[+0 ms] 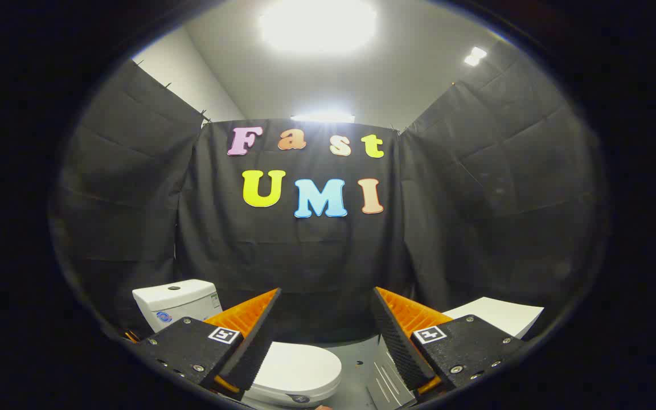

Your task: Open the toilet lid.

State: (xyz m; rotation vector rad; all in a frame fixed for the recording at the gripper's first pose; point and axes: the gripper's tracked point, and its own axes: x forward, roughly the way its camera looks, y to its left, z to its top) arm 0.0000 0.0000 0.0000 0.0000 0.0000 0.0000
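Below the claw [325, 336], whose two orange fingers [248, 324] stand spread wide and hold nothing, one white toilet lid [299, 370] lies closed, partly hidden behind the left finger. Behind the lid to the left stands one white tank [174, 304]. Right of the lid, beyond the right finger, sits one white box [499, 316] on the grey floor [356, 356].
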